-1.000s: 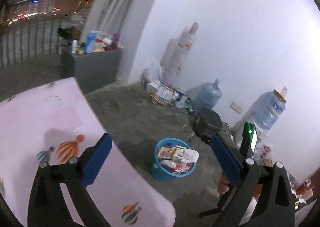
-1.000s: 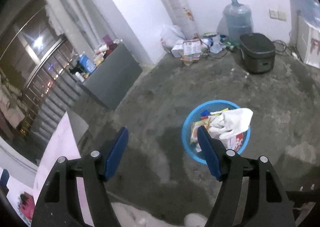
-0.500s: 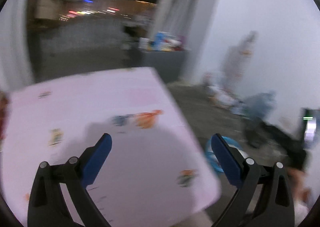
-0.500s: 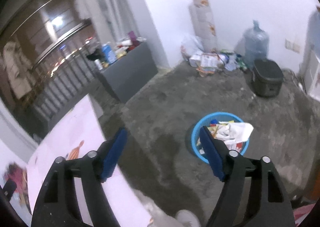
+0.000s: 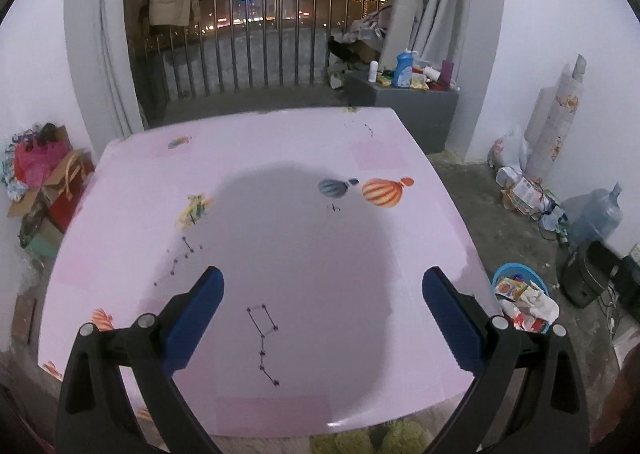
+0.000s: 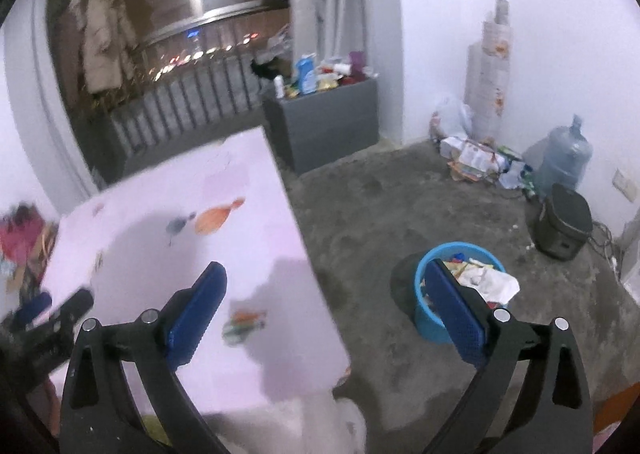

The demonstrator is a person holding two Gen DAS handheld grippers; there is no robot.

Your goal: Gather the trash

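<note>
The right gripper (image 6: 324, 310) hangs with nothing between its blue pads, its jaws opening wide, above the near corner of a pink tabletop (image 6: 168, 254) printed with hot-air balloons. Out at about two o'clock from it, down on the grey concrete floor, sits the blue trash basket (image 6: 430, 324), filled with wrappers and crumpled white paper; part of the basket's rim is hidden behind the gripper's right-hand pad.

The left gripper (image 5: 322, 318) also stands spread and empty, pointed squarely over the tabletop (image 5: 280, 213). In its view the same basket (image 5: 516, 268) lies off the table's right edge at about three o'clock, on the floor and well apart.

Judged from both views, the right hand is the nearer to the basket. No loose trash shows on the table surface in either picture, so collection looks close to finished.

Farther out at one to two o'clock in the right wrist view stand a grey cabinet (image 6: 332, 121) crowded with bottles, a water jug (image 6: 564, 157) and a black appliance (image 6: 562, 223). An orange round mark shows on one packet in the basket, but no writing can be read.
</note>
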